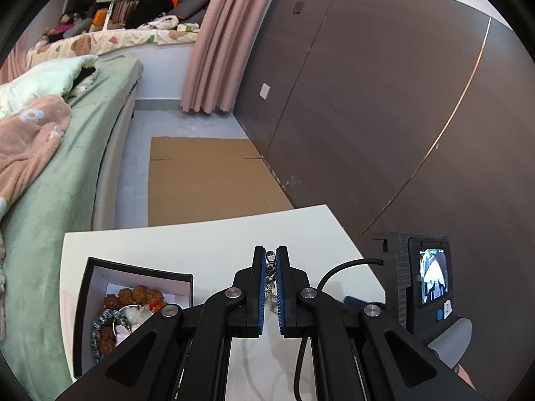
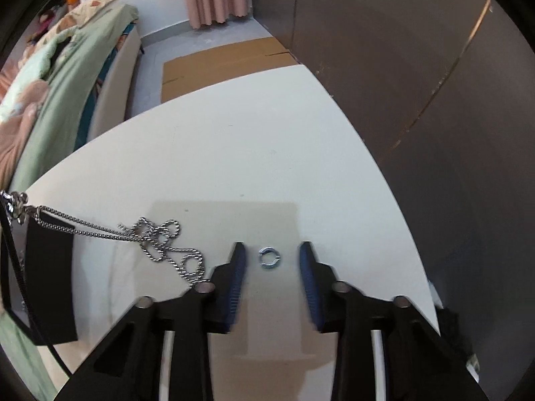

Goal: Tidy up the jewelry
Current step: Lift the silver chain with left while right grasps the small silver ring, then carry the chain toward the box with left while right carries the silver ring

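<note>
We keep our left gripper [image 1: 271, 260] clamped on the silver chain [image 2: 157, 240], lifting it toward the open box [image 1: 133, 274], while our right gripper [image 2: 271, 250] spreads wide around the small ring [image 2: 269, 258] lying on the table [image 2: 234, 153].

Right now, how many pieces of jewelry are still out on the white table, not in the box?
2: the silver chain, one end pinched in the left tongs, the rest trailing on the table; and a small ring between the open right tongs. Others may be hidden.
</note>
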Action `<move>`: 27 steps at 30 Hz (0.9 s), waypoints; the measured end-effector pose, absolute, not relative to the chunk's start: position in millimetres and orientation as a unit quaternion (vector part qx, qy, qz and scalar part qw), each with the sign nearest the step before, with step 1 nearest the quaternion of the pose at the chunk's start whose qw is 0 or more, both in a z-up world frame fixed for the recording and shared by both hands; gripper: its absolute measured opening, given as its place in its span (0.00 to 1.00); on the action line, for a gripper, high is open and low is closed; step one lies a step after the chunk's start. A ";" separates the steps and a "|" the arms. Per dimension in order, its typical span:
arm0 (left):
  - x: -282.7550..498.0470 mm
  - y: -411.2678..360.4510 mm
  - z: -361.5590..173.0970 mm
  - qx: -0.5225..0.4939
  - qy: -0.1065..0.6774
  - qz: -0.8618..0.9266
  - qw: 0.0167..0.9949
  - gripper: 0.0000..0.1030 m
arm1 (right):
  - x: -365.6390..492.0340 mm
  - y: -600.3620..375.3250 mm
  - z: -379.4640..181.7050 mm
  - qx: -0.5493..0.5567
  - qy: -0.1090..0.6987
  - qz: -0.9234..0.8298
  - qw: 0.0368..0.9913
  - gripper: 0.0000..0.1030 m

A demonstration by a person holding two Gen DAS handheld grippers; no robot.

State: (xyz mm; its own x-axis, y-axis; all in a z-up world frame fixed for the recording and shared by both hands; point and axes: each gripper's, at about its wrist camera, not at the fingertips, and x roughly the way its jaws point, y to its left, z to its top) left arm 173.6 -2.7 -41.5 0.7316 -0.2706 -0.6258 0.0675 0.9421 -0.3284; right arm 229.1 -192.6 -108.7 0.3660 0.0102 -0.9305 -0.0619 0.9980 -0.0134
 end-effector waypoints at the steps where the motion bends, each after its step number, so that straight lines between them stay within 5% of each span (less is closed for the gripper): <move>1: 172.0 -2.7 -39.3 -0.141 0.353 -0.093 0.920 0.05 | 229.2 -194.1 -107.9 -0.023 0.562 0.024 0.826 0.13; 27: 115.3 18.9 102.2 -0.047 0.242 -0.036 0.968 0.05 | 213.3 -191.3 -61.4 0.131 0.504 0.156 0.839 0.13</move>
State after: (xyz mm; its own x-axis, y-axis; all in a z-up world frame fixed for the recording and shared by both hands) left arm 115.3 18.9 102.2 0.8804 -0.0930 -0.4650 0.0475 0.9929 -0.1087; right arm 213.3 -191.3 -61.4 0.4429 0.3945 -0.8051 -0.1299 0.9168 0.3777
